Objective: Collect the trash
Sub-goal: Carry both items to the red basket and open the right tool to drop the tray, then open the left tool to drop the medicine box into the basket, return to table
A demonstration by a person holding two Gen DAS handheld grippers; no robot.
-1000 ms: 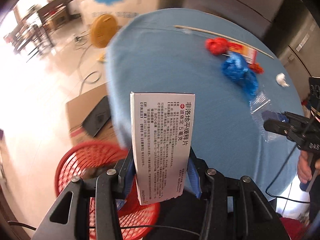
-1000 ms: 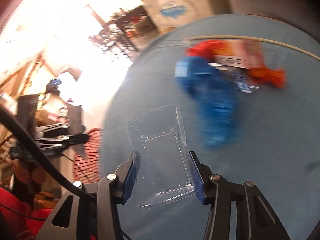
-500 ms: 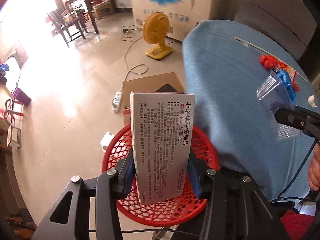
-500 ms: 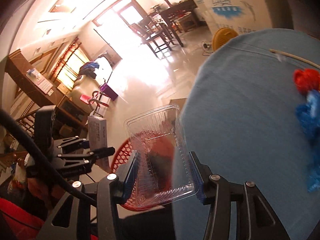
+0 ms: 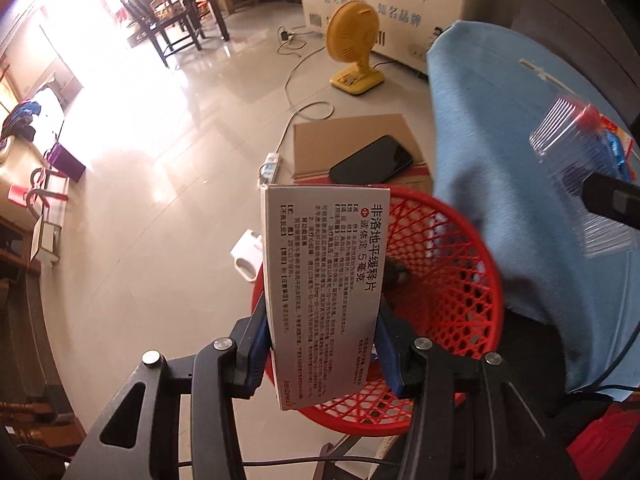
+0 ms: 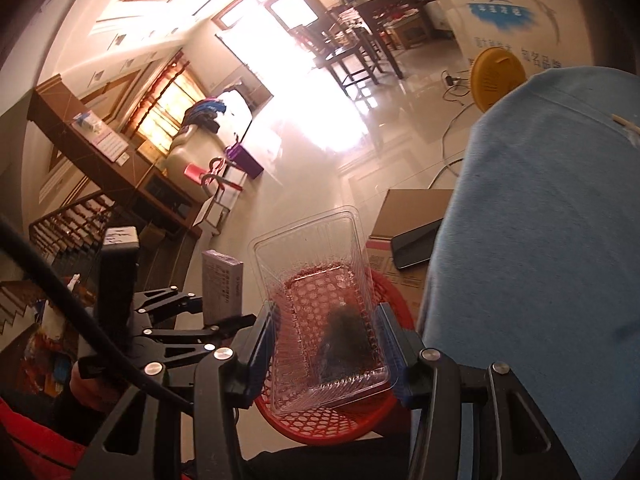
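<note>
Item one: our left gripper (image 5: 322,344), pinching a white medicine box (image 5: 326,280) printed with Chinese text; the box stands upright between the blue pads (image 5: 260,336), above the near rim of a red mesh basket (image 5: 452,280). From the right wrist view we see the same box (image 6: 222,286) clamped in that gripper (image 6: 216,316), to the left of the basket (image 6: 320,424).

Item two: our right gripper (image 6: 326,344), pressed on the sides of a clear plastic tray (image 6: 320,312), which is held over the basket; the red mesh and a dark lump inside the basket show through the tray. In the left wrist view the tray (image 5: 576,160) appears at the right, over the edge of the blue tablecloth (image 5: 500,140).

Item three: the basket stands on the floor, just beside the cloth-covered table.

Item four, floor surroundings: a flat cardboard sheet (image 5: 352,140) with a black phone (image 5: 372,160) lying on it, a white power strip (image 5: 270,162), a yellow fan (image 5: 352,44).
</note>
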